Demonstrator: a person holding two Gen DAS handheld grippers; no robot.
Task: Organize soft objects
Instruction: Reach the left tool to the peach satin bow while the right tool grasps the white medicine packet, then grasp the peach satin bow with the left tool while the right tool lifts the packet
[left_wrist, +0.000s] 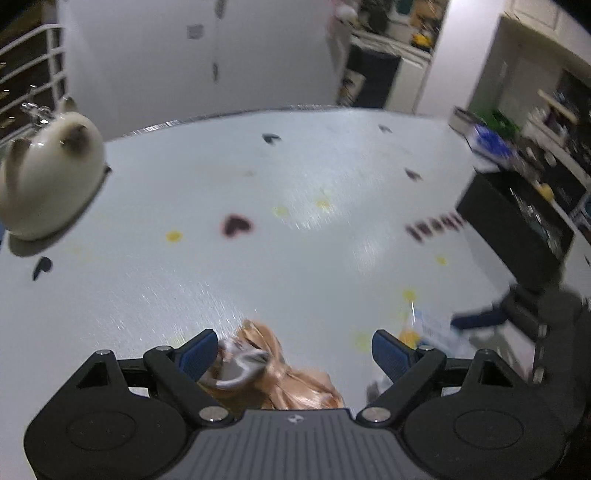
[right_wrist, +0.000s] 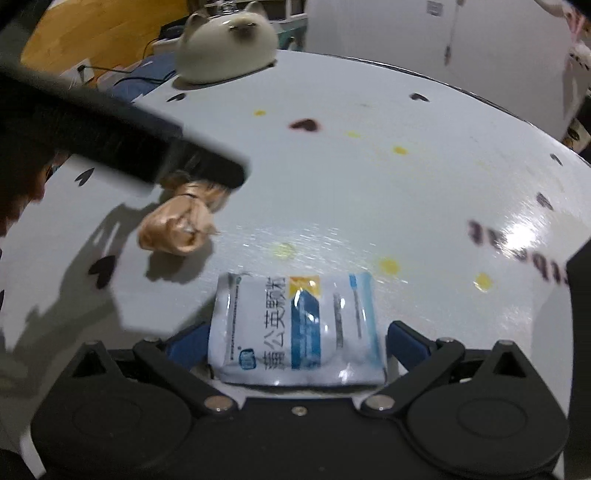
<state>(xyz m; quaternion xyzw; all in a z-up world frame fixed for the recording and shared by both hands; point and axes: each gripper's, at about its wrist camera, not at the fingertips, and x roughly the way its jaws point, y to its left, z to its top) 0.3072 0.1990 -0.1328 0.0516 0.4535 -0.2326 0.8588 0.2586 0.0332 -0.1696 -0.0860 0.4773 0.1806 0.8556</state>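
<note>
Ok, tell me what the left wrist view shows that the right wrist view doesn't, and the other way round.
Left wrist only: the left tongs standing open around the tan satin pouch, pads not pressing it; a dark cabinet off the table's right edge.

Right wrist only: the right tongs around the white and blue sachet, its printed face readable, and a wooden board behind the table.

Both: the white table with heart and dot prints, the cat-shaped plush, the pouch, and the sachet, only a corner of it in the left view.
</note>
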